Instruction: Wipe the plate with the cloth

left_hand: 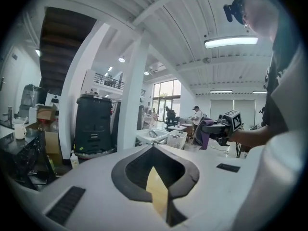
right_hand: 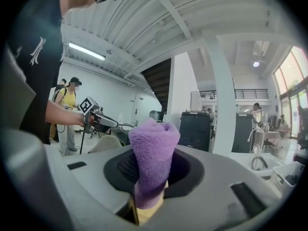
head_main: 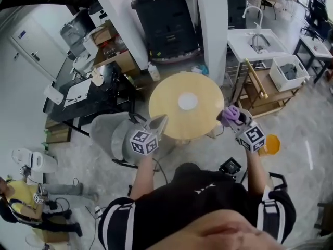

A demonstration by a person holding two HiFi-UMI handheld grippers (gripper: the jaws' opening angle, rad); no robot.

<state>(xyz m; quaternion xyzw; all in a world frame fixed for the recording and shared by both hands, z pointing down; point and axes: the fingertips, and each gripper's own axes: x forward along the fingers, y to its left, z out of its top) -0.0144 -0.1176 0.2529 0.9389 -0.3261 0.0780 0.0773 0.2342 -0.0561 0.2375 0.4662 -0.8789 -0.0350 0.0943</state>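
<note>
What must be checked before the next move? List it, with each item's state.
1. Cloth clamped in the right gripper: ok.
2. Left gripper empty, jaws together: ok.
3. Plate lies at the middle of the table with nothing on it: ok.
4. Cloth on the plate: not ok; it hangs by the table's near edge, apart from the plate.
5. Where the plate is dirty: cannot tell.

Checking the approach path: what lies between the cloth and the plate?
Only bare table between cloth and plate, seen in the head view.
</note>
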